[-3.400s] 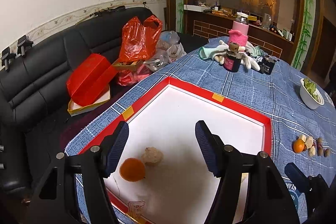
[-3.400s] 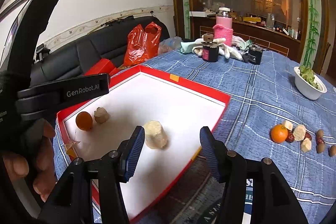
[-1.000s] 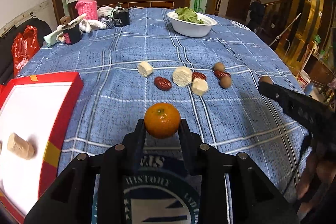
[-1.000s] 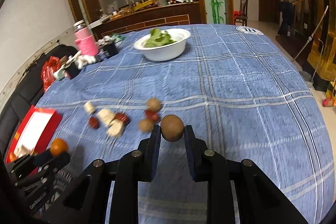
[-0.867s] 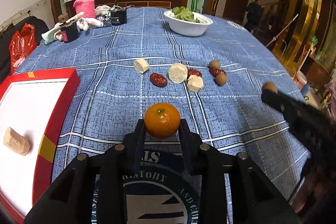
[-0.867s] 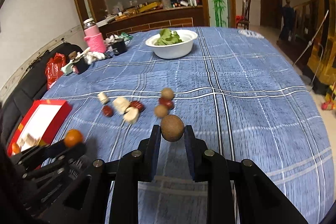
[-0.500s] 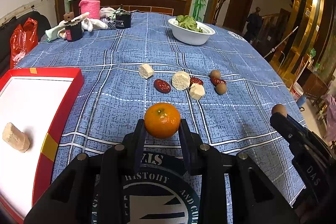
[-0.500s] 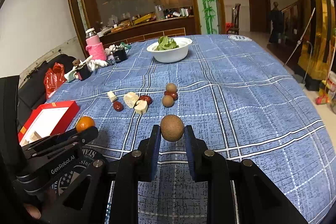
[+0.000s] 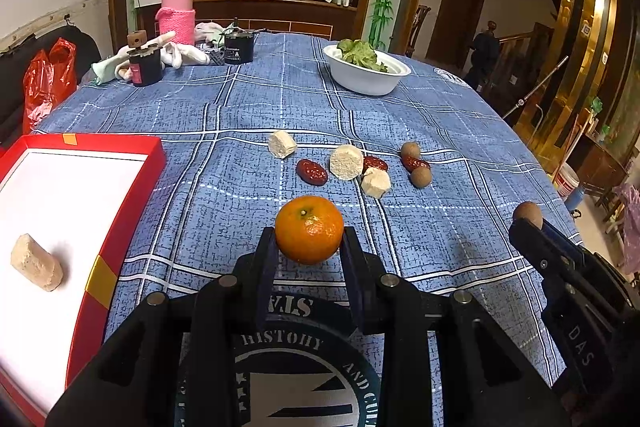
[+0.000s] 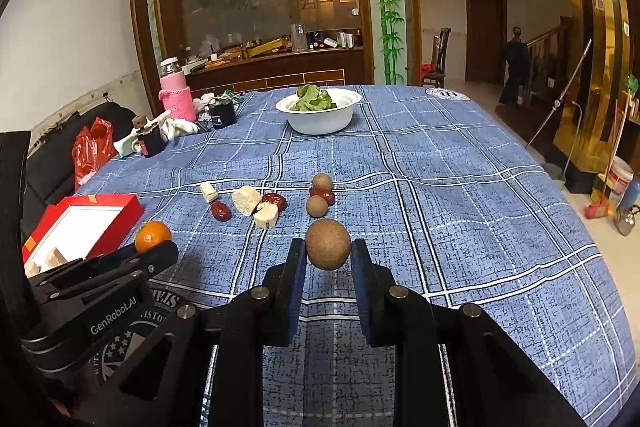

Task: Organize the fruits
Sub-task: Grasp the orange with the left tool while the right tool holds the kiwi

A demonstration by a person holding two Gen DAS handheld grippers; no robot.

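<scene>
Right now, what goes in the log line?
left claw: shut on orange | right claw: shut on brown fruit | red box: waiting

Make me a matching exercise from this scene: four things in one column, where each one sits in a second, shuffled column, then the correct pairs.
Things:
1. orange
2. brown round fruit
3. pale chunk
4. leafy greens

Places:
A. in the white bowl
B. clamped in the right gripper
C. lying in the red tray
D. clamped in the left gripper

Pairs: 1-D, 2-B, 3-C, 4-A
</scene>
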